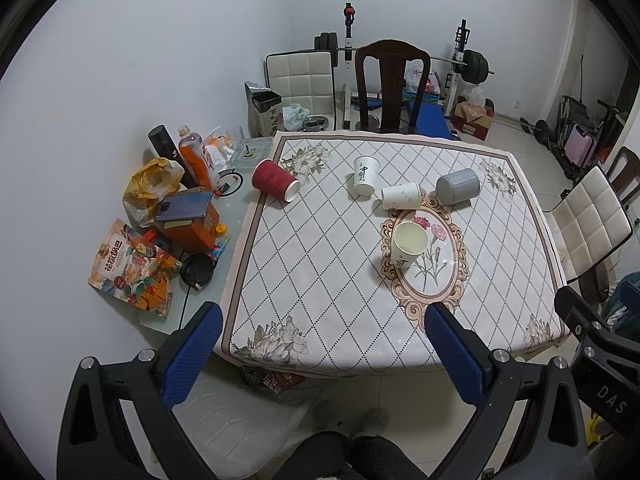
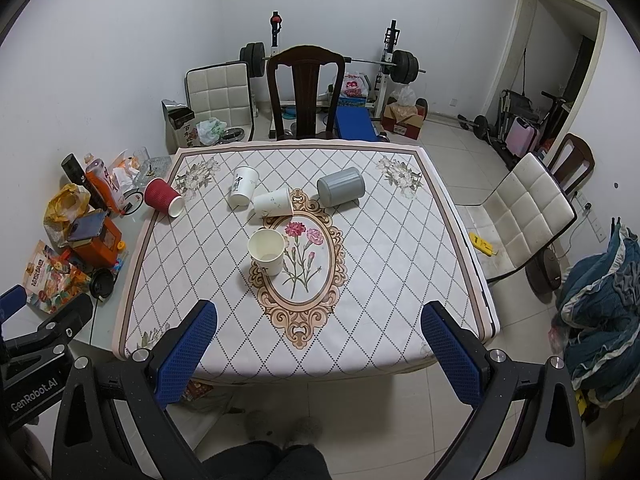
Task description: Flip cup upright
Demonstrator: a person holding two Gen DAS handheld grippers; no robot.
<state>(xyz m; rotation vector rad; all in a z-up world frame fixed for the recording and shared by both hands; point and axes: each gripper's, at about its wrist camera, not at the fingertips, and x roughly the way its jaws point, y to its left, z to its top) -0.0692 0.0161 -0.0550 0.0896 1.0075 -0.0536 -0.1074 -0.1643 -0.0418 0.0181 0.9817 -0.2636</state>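
Observation:
Several cups sit on the patterned tablecloth [image 1: 320, 264] [image 2: 400, 264]. A red ribbed cup [image 1: 276, 180] [image 2: 163, 197] lies on its side at the far left. A white printed cup [image 1: 365, 175] [image 2: 242, 186] lies tipped, mouth toward me. A white marbled cup [image 1: 400, 196] [image 2: 272, 201] and a grey cup [image 1: 458, 185] [image 2: 341, 185] lie on their sides. A cream paper cup [image 1: 408, 244] [image 2: 266, 250] stands upright near the middle. My left gripper [image 1: 324, 344] and right gripper [image 2: 320, 340] are both open and empty, held before the table's near edge.
Clutter lies left of the cloth: snack bag [image 1: 132, 268], orange box with a phone [image 1: 188, 216], bottles [image 1: 196, 158], headphones [image 1: 197, 270]. A dark wooden chair [image 1: 392, 84] stands behind the table, a white padded chair [image 2: 524, 208] to the right. Weights rack at the back.

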